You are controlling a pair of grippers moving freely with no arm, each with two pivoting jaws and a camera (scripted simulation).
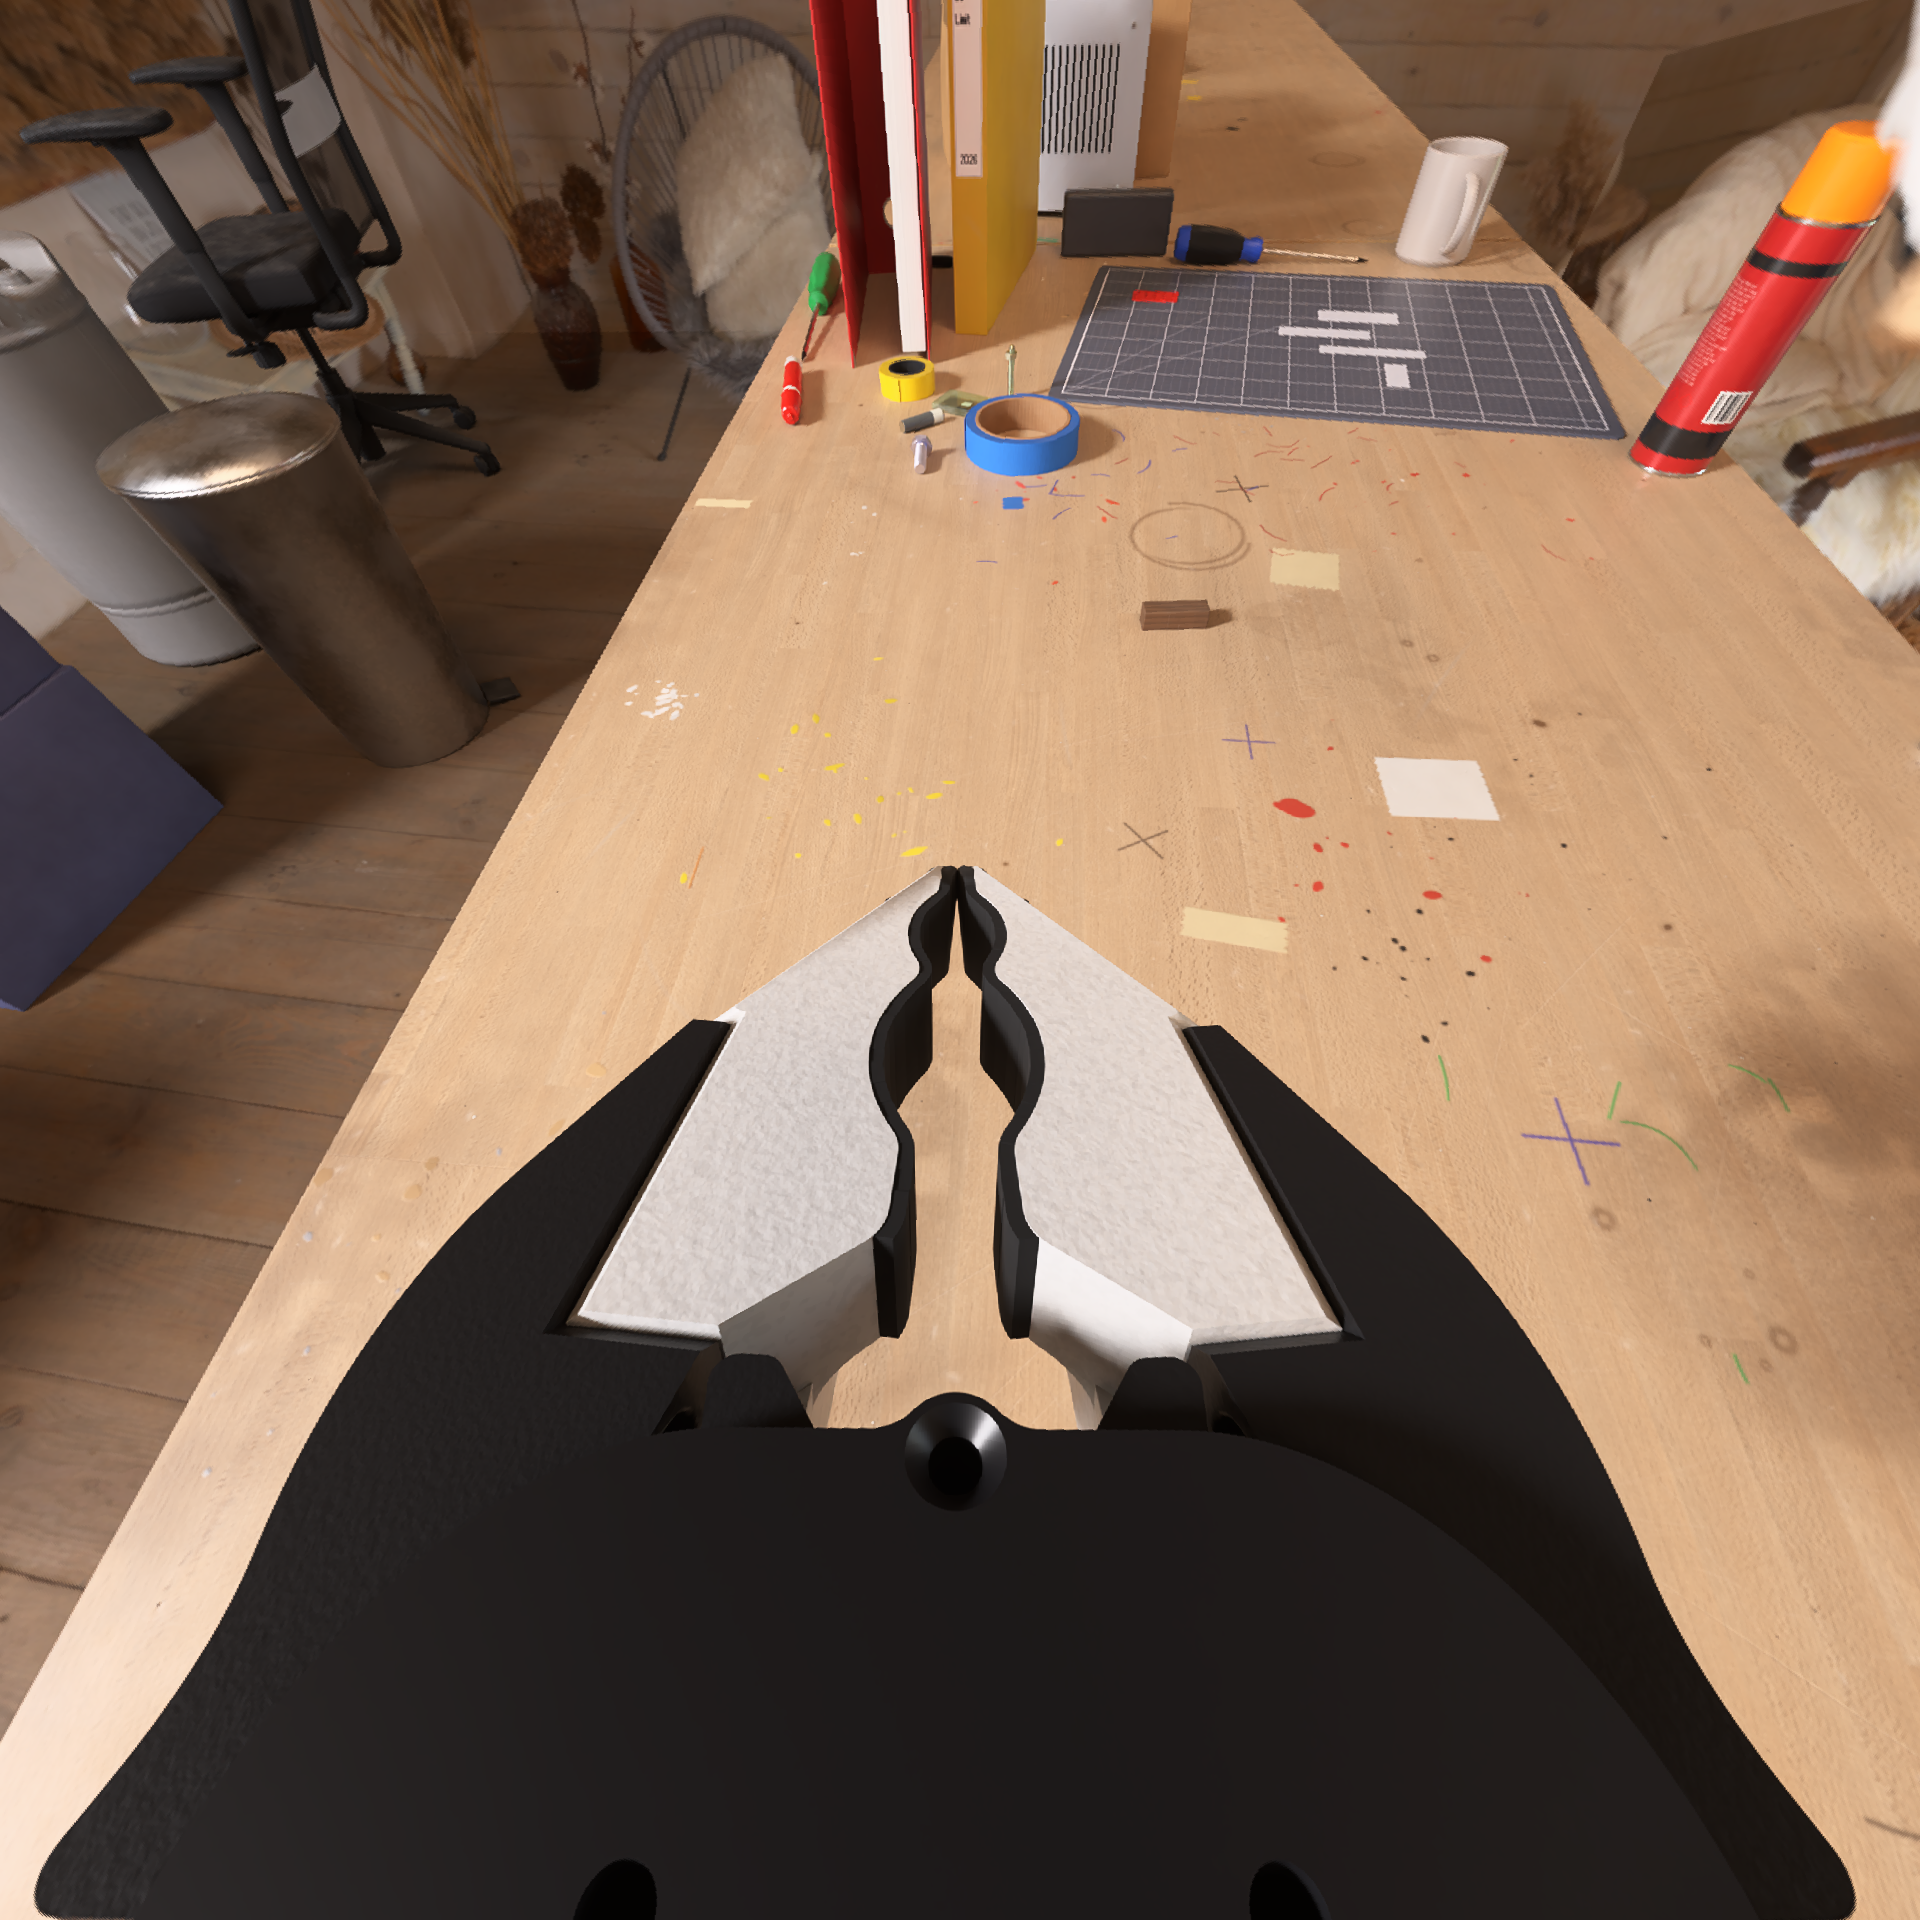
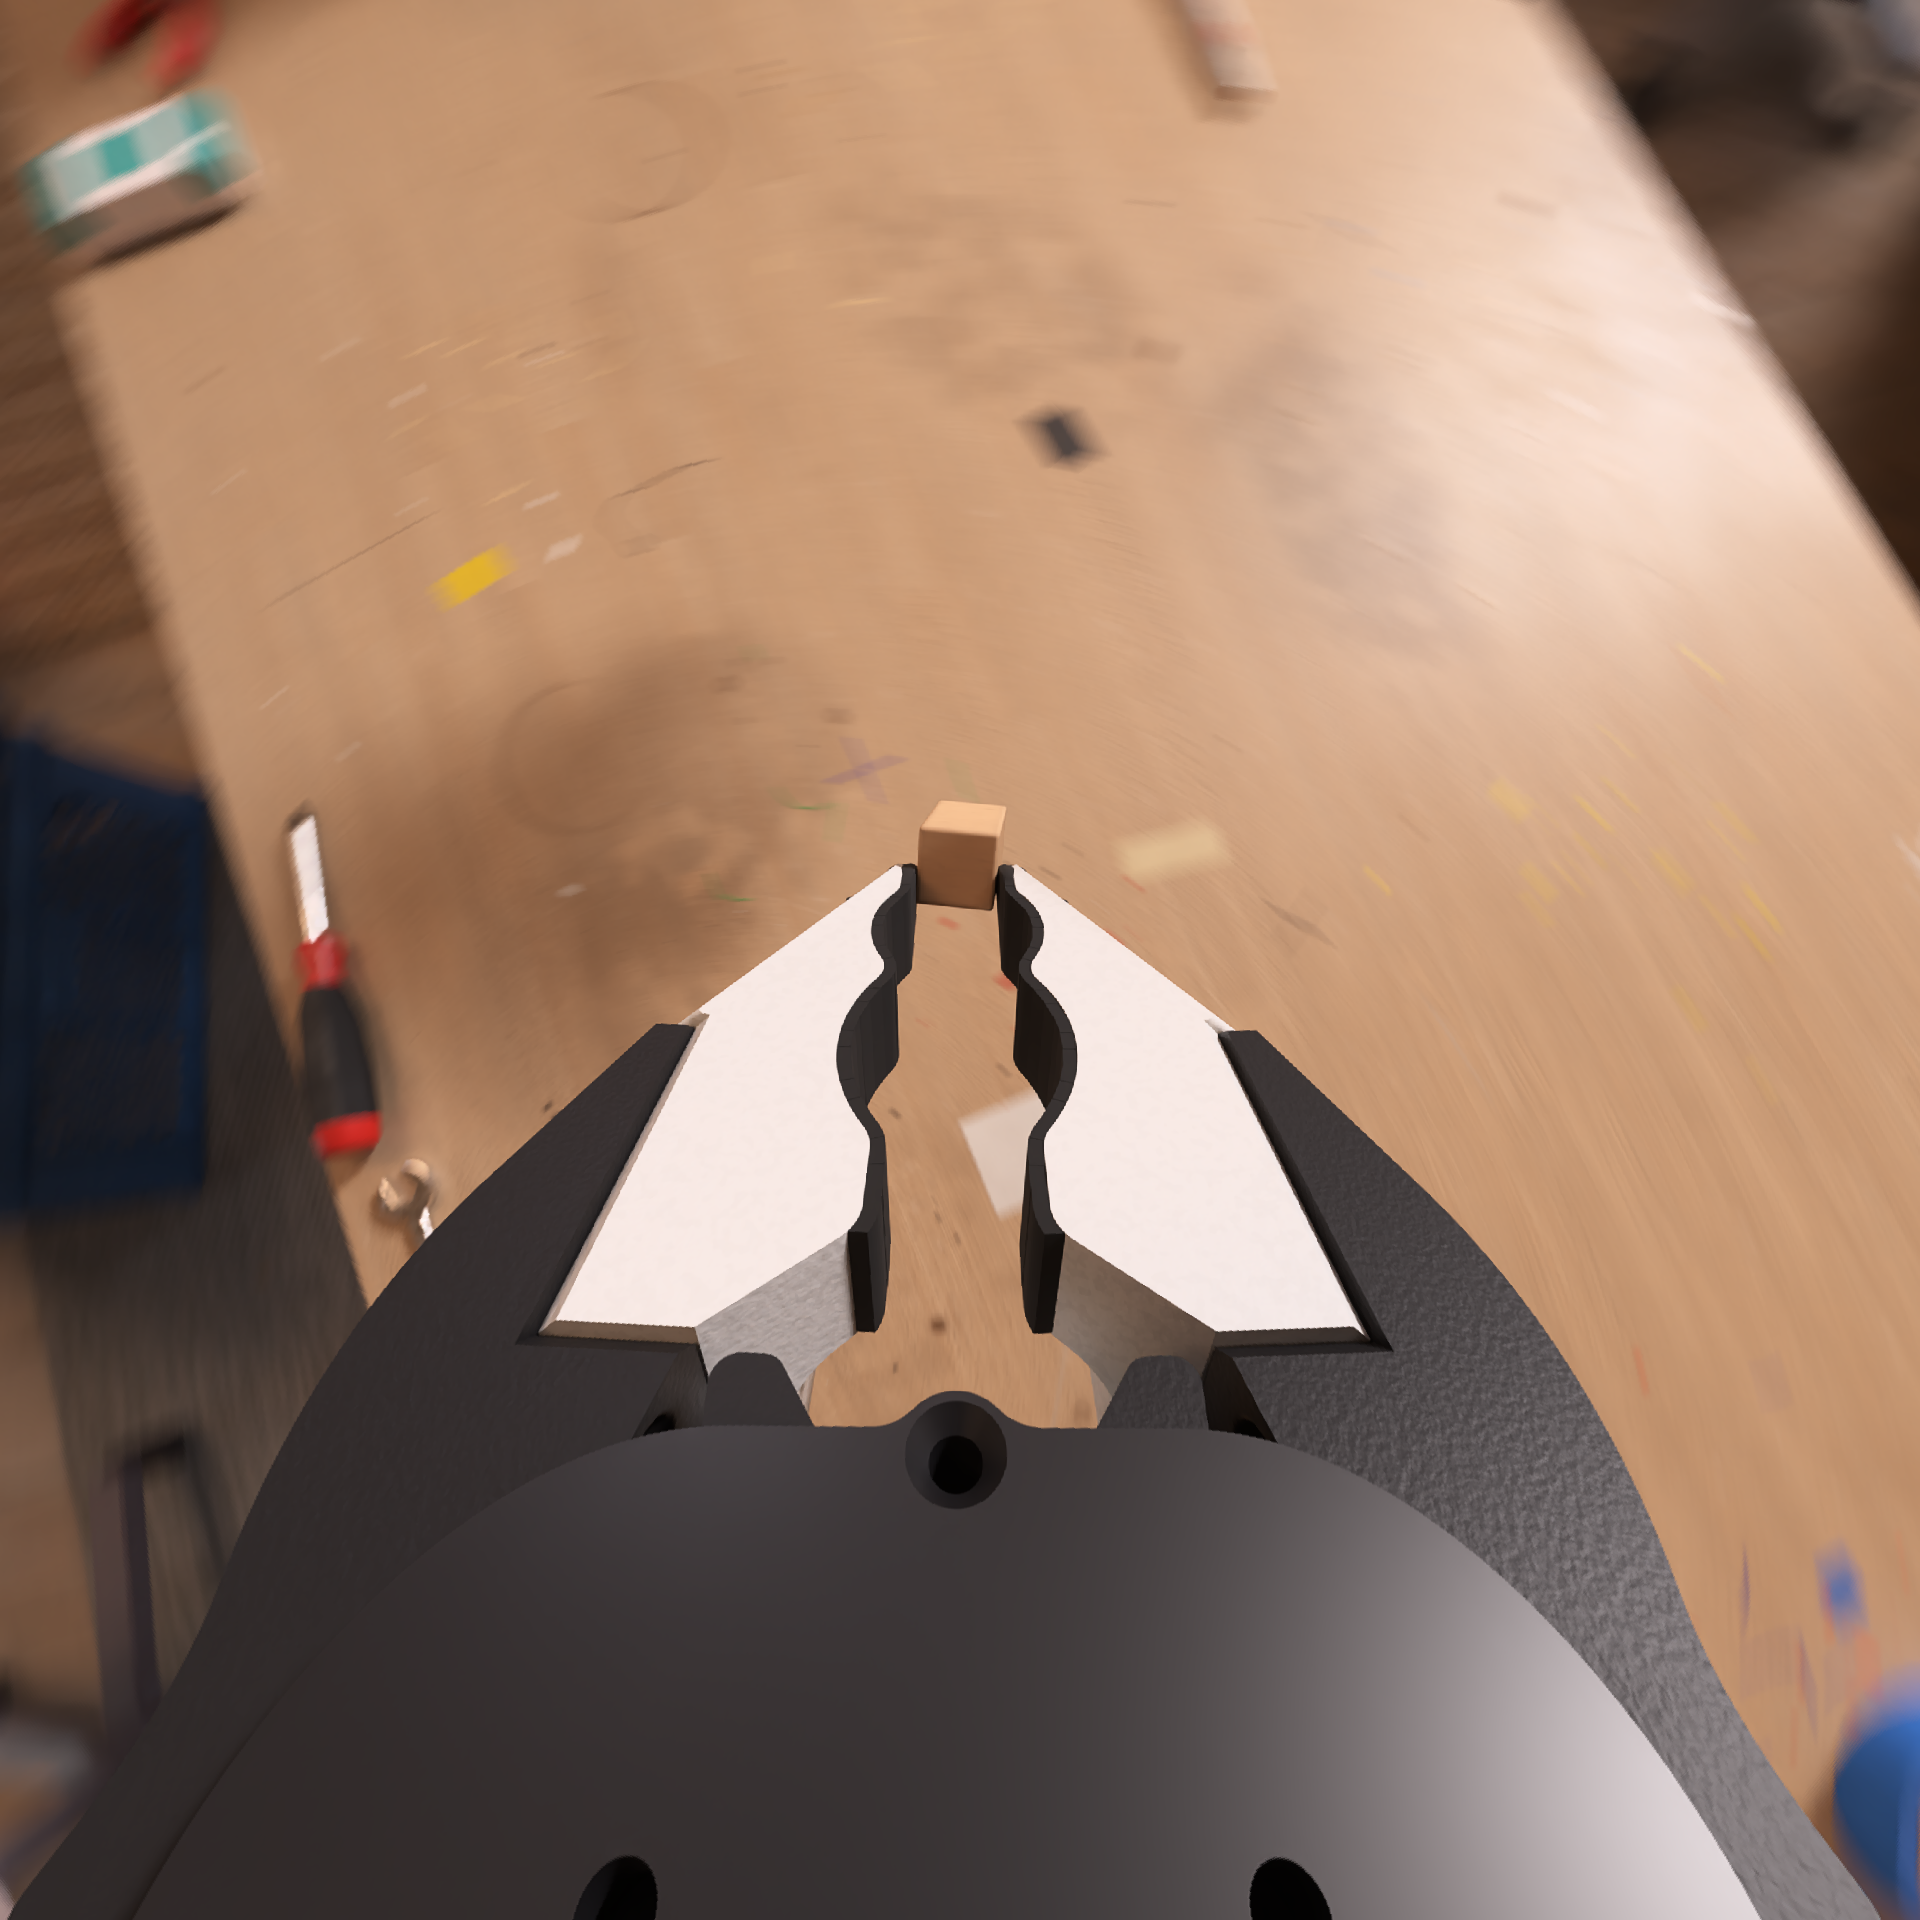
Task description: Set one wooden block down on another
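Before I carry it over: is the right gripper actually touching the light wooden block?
Touching. The right wrist view shows the right gripper pinching the light wooden block between both fingertips, with no gap on either side.

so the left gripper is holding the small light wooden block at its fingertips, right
No. The right gripper holds the small light wooden block at its fingertips, as the right wrist view shows. The left gripper is shut on nothing.

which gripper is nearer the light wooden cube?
Right. The right gripper pinches the light wooden cube at its fingertips; the left gripper is shut, empty, with no cube in its view.
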